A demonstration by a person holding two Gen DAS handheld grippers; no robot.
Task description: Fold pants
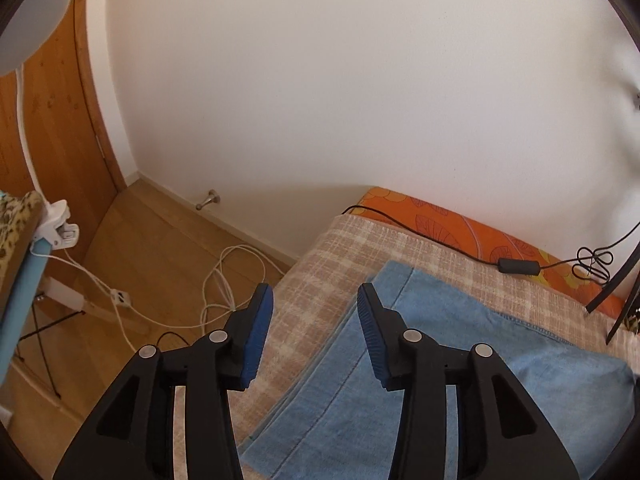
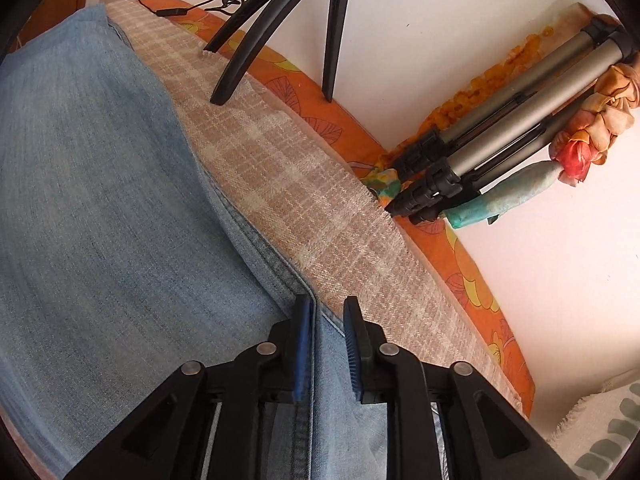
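Light blue denim pants (image 1: 400,380) lie folded flat on a beige plaid blanket (image 1: 352,248). My left gripper (image 1: 316,300) is open and empty, held above the pants' left edge. In the right wrist view the pants (image 2: 100,220) fill the left half. My right gripper (image 2: 328,308) is partly open, its fingers straddling the hemmed edge of the pants; a fold of denim stands between the blue pads, and the pads do not press on it.
The blanket (image 2: 304,208) covers an orange flowered mattress (image 2: 476,280) along a white wall. Black tripod legs (image 2: 256,28) stand on the blanket; a folded silver tripod (image 2: 500,136) leans in the corner. A black cable with adapter (image 1: 516,266) lies on the bed. White cords (image 1: 224,280) and a clip lamp (image 1: 56,228) are over the wooden floor.
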